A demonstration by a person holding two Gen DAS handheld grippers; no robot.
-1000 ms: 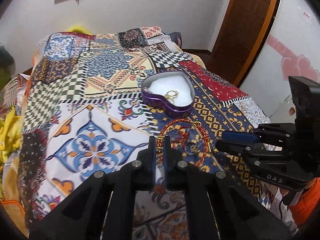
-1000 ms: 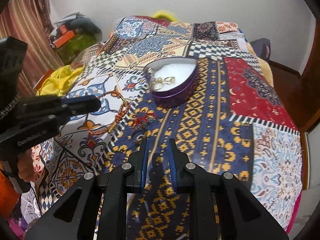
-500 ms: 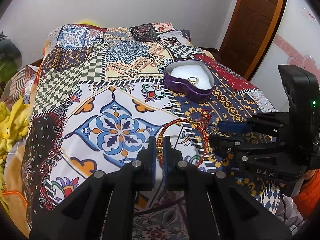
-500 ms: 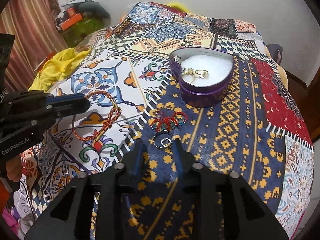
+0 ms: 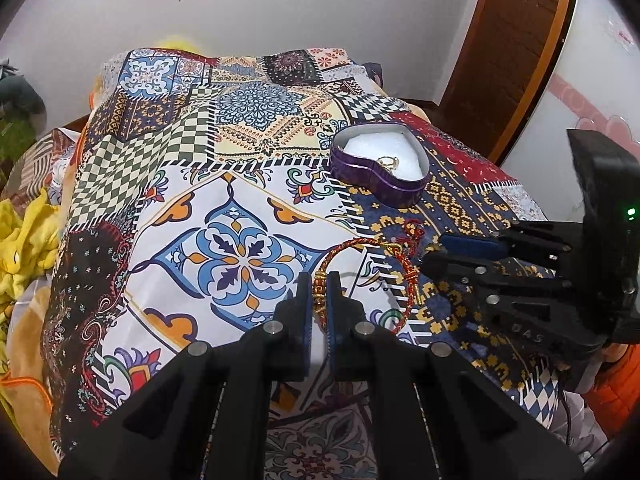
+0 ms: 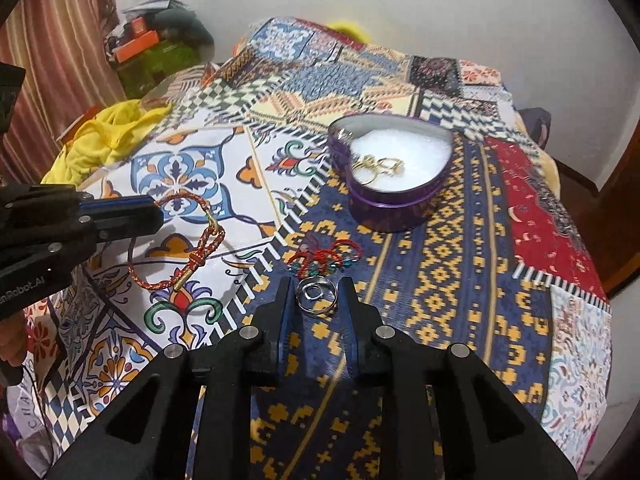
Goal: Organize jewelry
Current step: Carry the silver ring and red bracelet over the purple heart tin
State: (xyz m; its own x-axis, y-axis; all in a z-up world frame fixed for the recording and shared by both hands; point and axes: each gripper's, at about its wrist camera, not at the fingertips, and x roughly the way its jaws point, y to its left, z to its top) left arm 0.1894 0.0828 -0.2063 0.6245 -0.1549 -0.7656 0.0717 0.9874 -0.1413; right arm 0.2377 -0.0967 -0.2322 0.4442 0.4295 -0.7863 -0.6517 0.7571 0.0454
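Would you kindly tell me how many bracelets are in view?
1. The red-and-gold cord bracelet lies on the quilt, pinched by the left hand-held gripper. The tin's gold pieces look like rings; another bracelet could be hidden.

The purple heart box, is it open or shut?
Open. The purple heart box has no lid on; its white lining and gold jewelry show inside.

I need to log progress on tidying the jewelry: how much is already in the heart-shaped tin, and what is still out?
Done: gold rings lie in the purple heart tin. In hand: the left gripper is shut on the red braided bracelet; the right gripper has just been closing its jaws around the silver ring. Left: both pieces, plus the red beaded ornament on the patterned cloth.
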